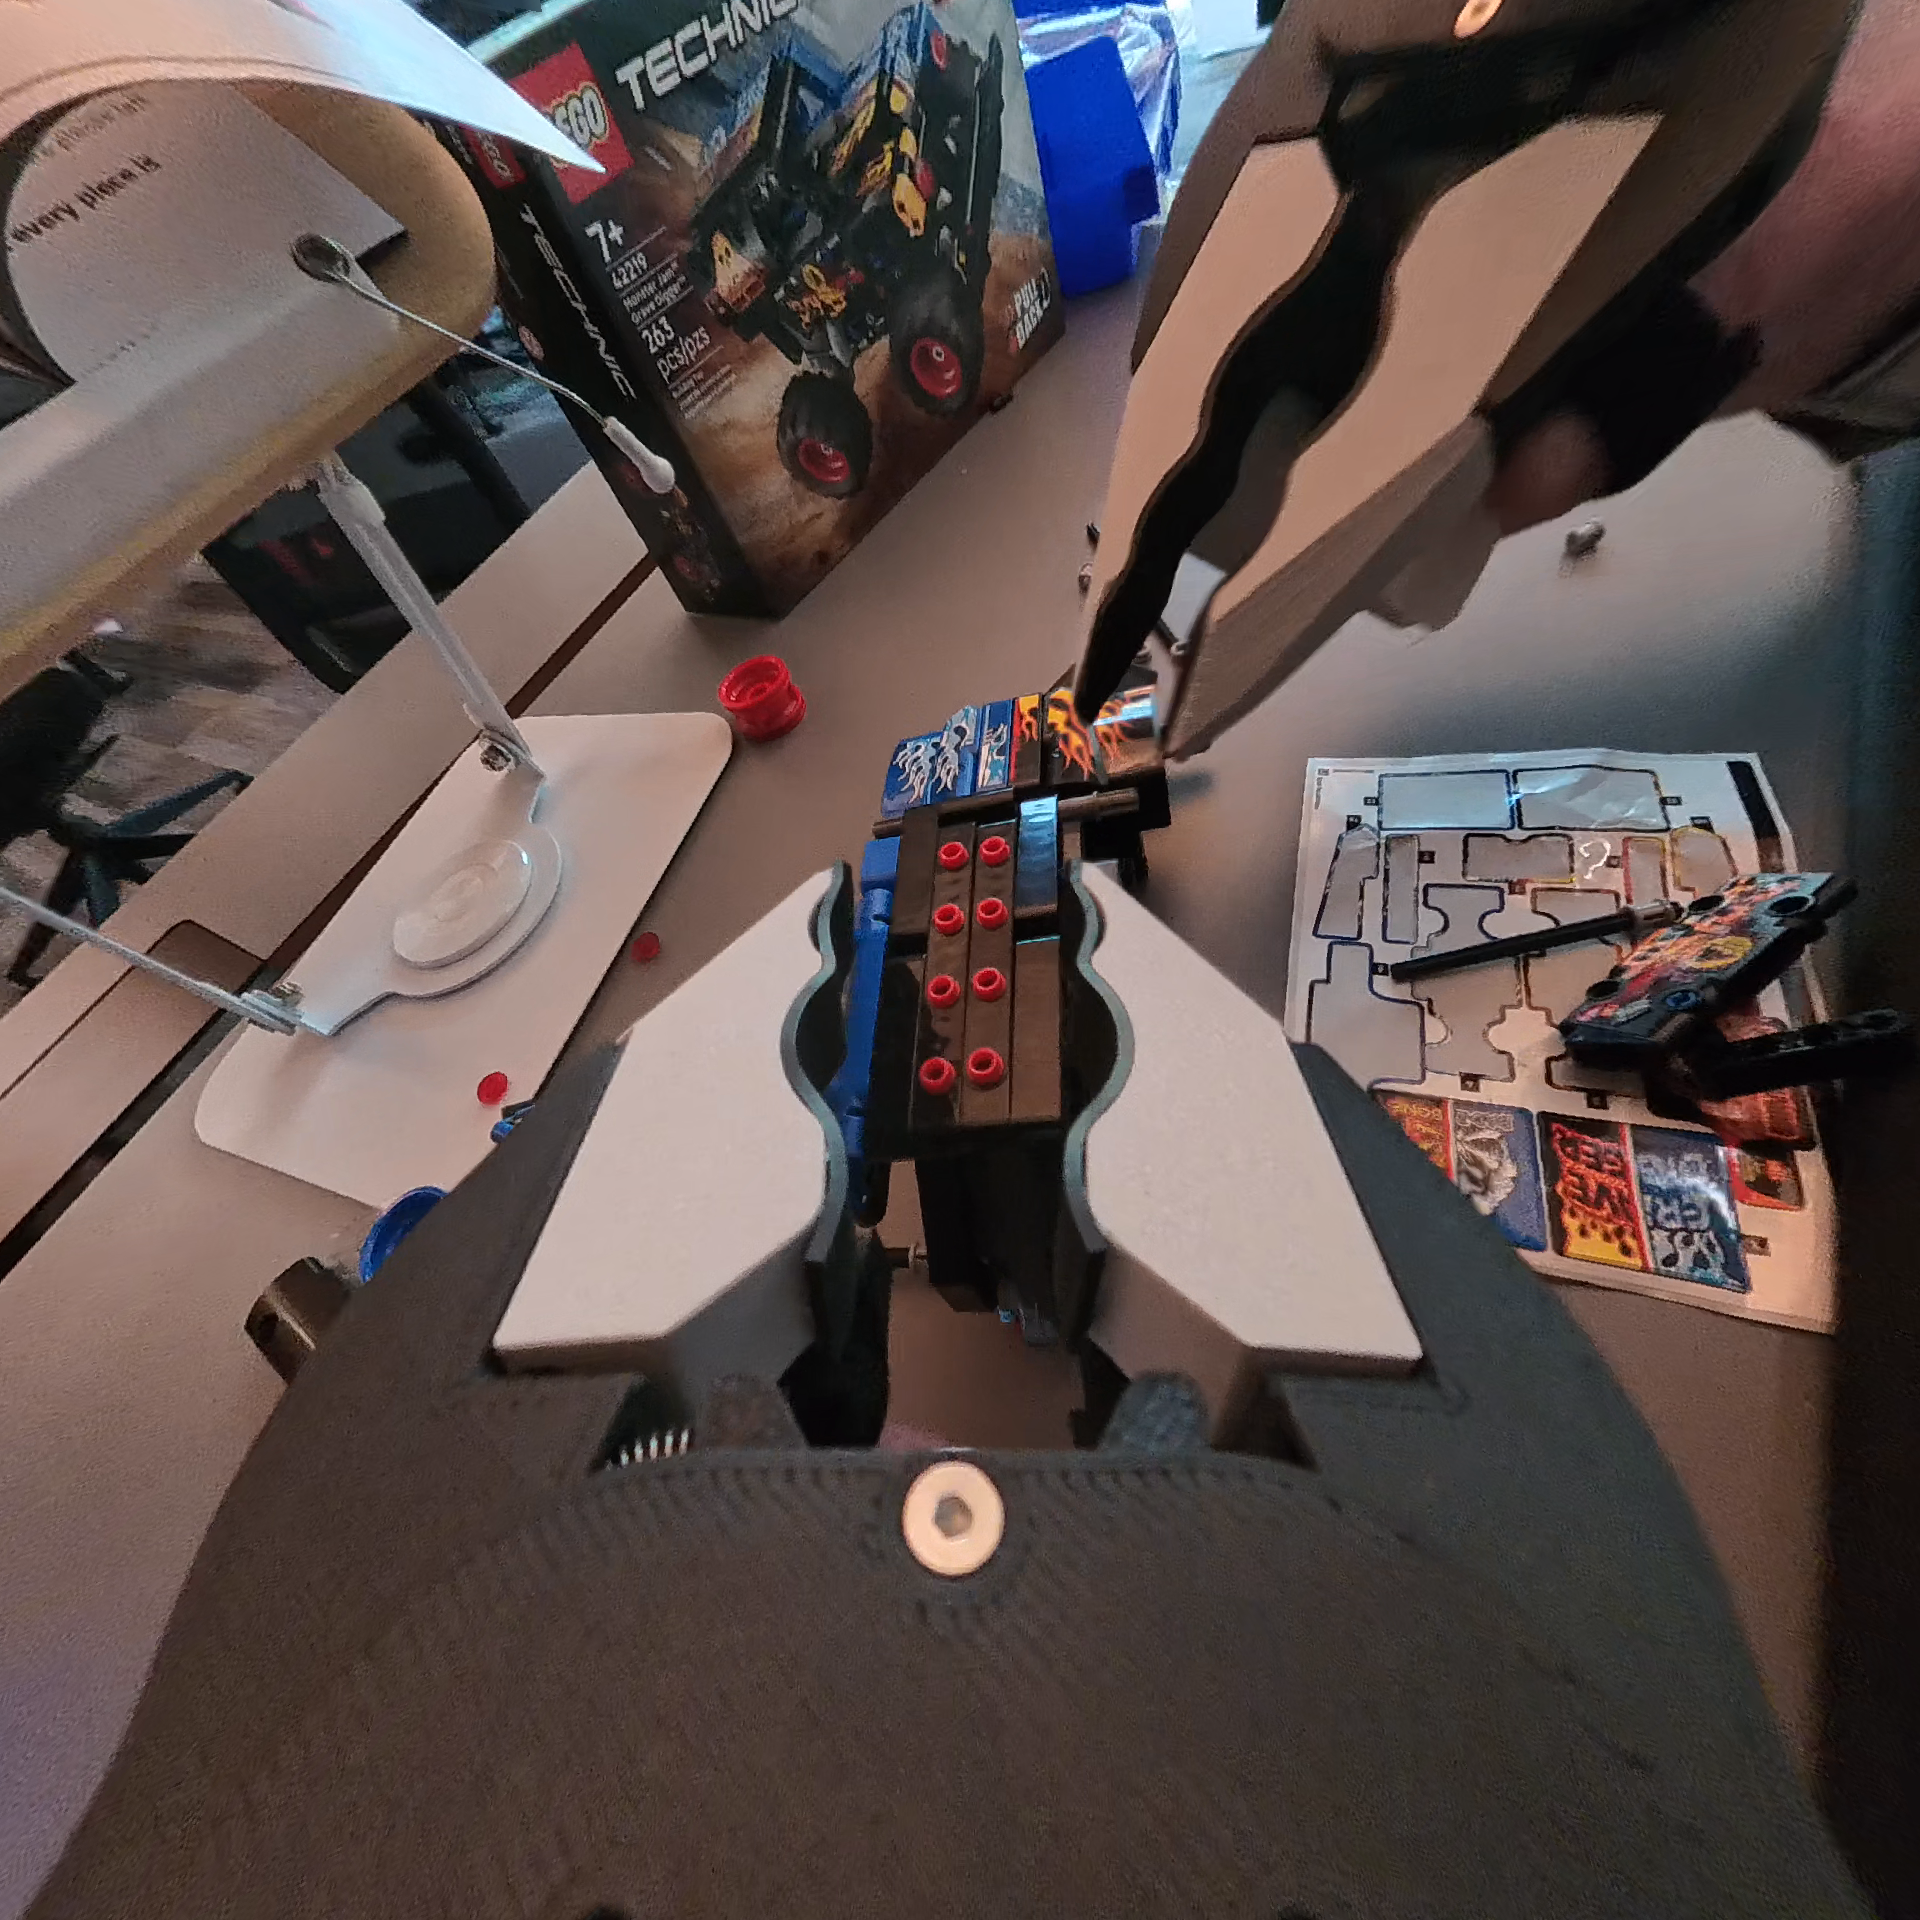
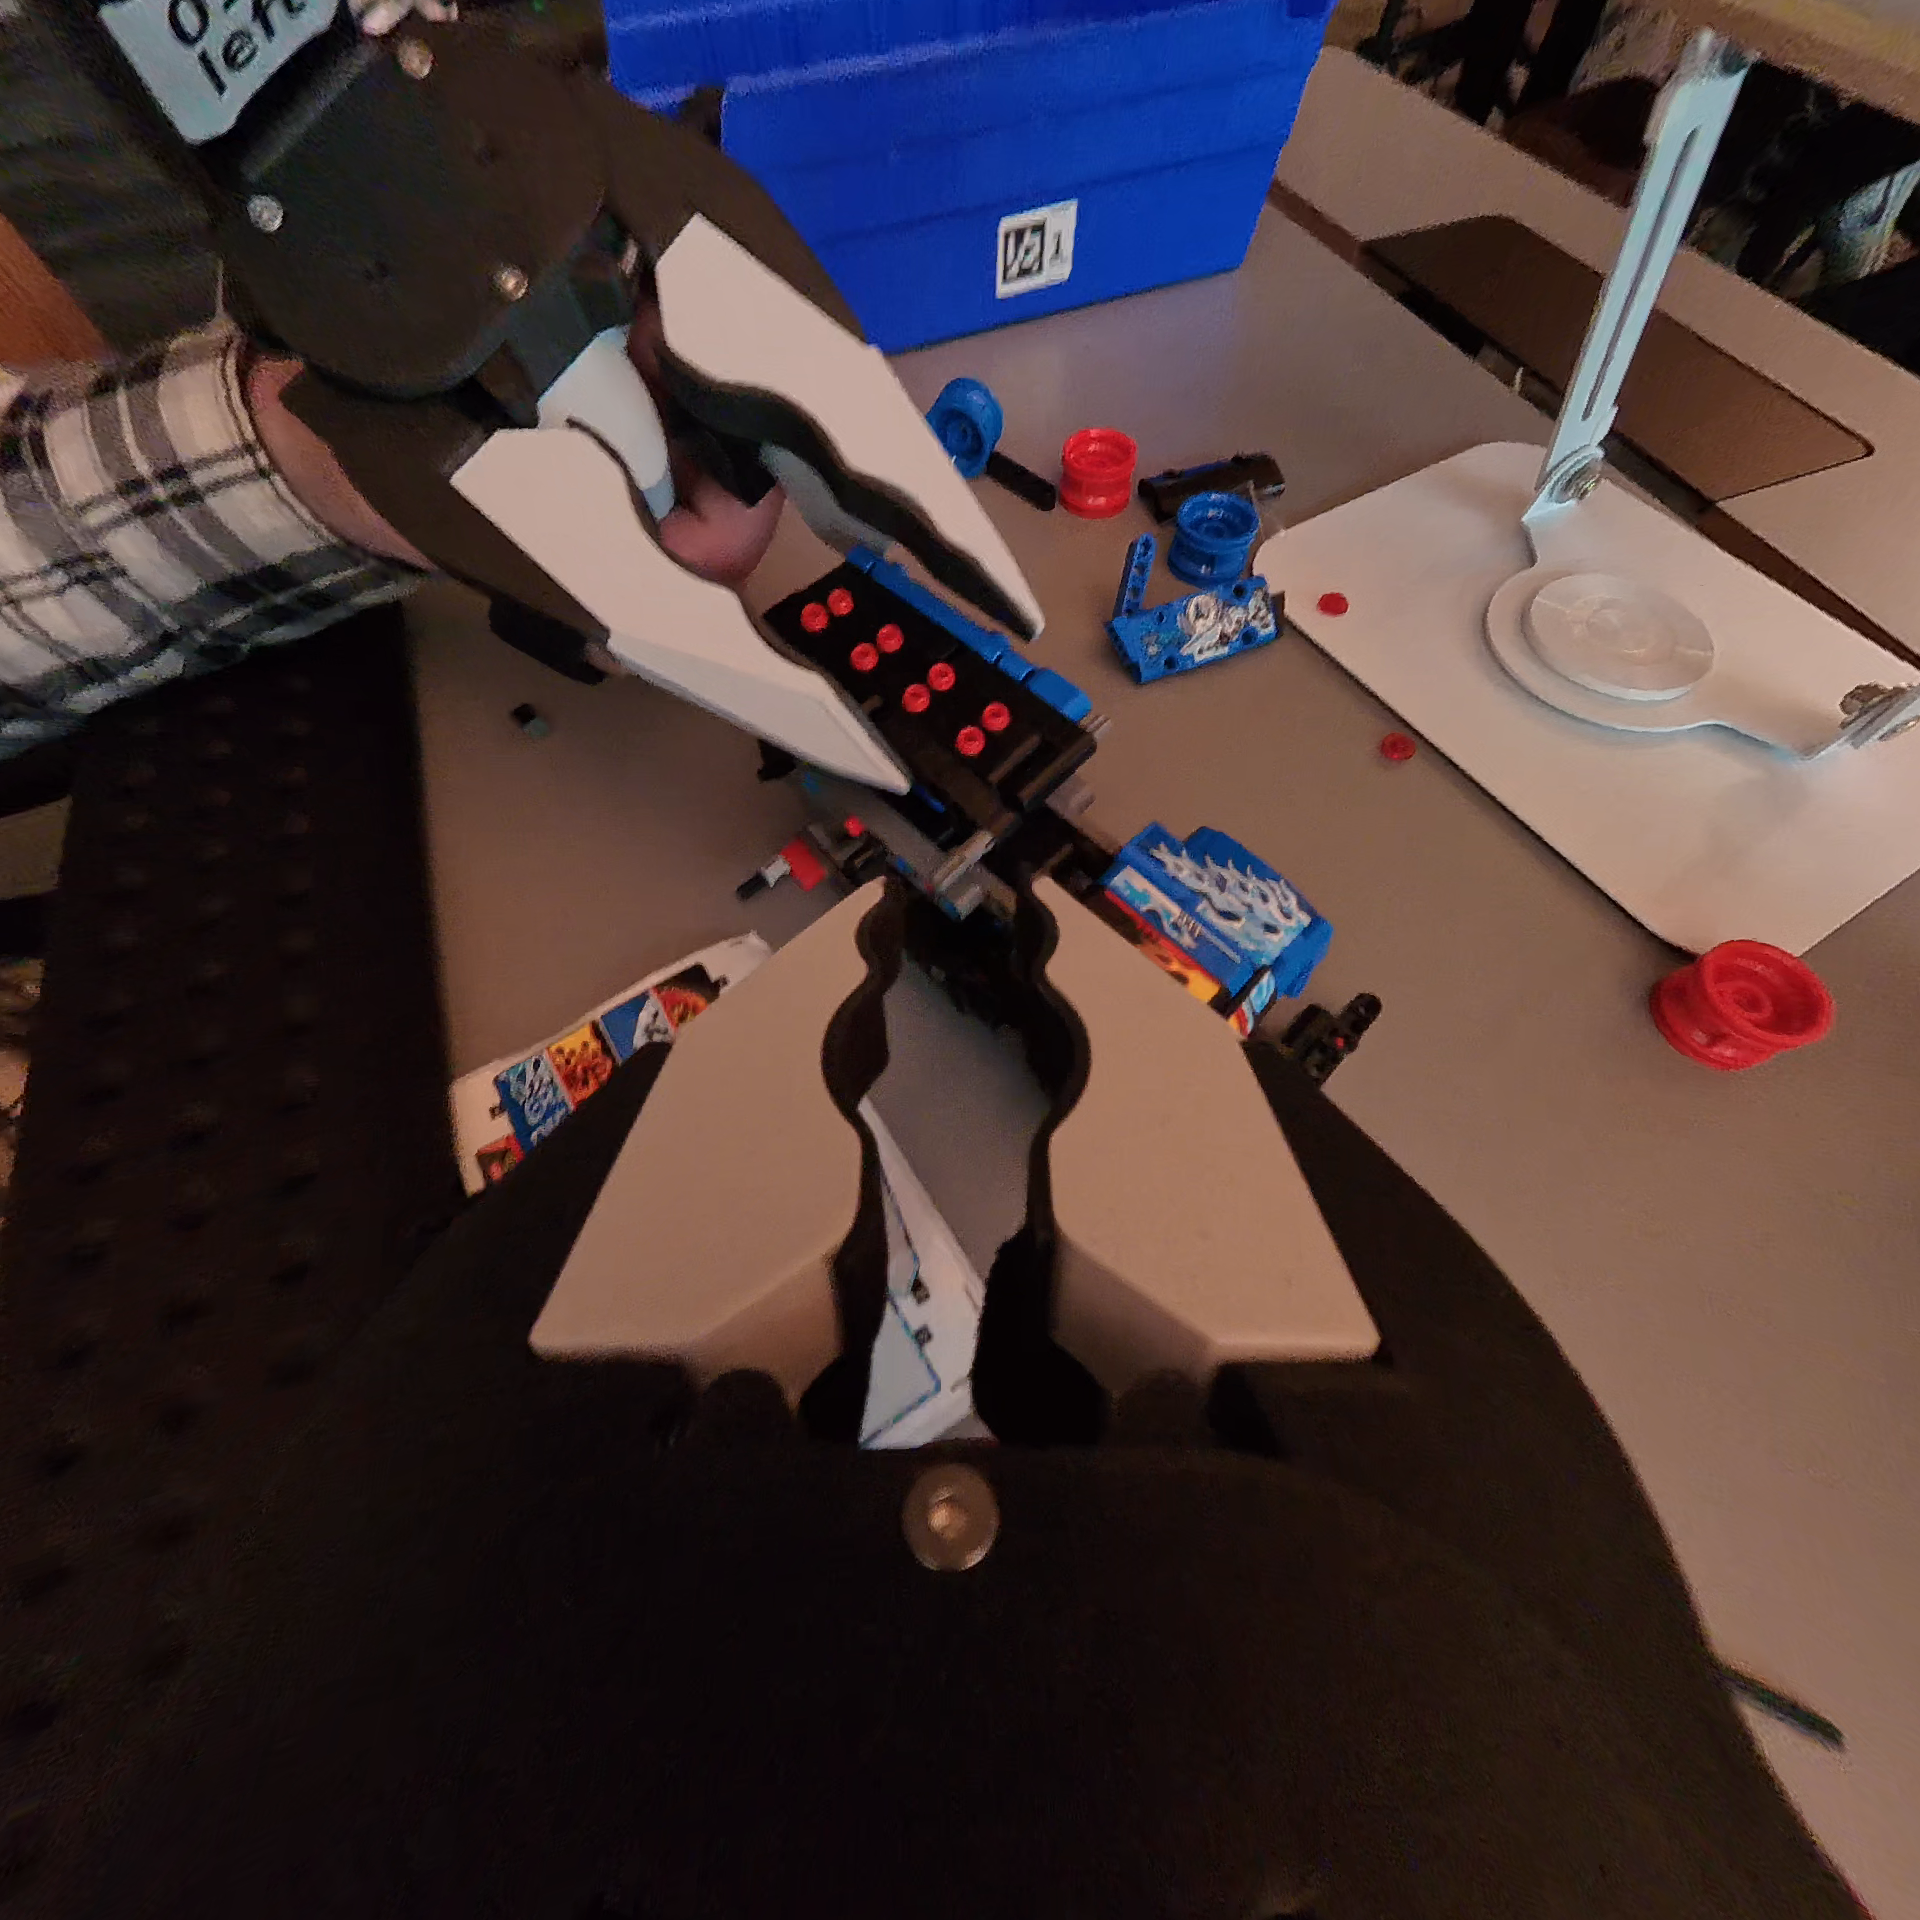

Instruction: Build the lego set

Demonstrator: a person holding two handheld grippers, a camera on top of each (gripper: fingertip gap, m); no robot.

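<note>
The lego model (image 1: 966, 977) is a black body with two rows of red studs, a blue side and flame-sticker panels at its far end. My left gripper (image 1: 956, 883) is shut on its body and holds it above the table. My right gripper (image 2: 961, 894) comes in from the opposite side, and its jaws stand close together around the model's far end (image 2: 977, 862). In the left wrist view the right gripper (image 1: 1127, 722) has its tips on the flame panels. In the right wrist view the left gripper (image 2: 966, 701) grips the studded body (image 2: 914, 675).
A sticker sheet (image 1: 1538, 987) lies to the right with a stickered panel (image 1: 1704, 966) and a black axle on it. The set's box (image 1: 790, 312) stands behind. A white stand base (image 2: 1558, 727), a blue bin (image 2: 987, 156), red hubs (image 2: 1742, 1003) (image 2: 1098, 473), blue hubs (image 2: 1210, 535) and a blue panel (image 2: 1195, 623) lie around. My right fingertips sit around 5 cm from my left ones.
</note>
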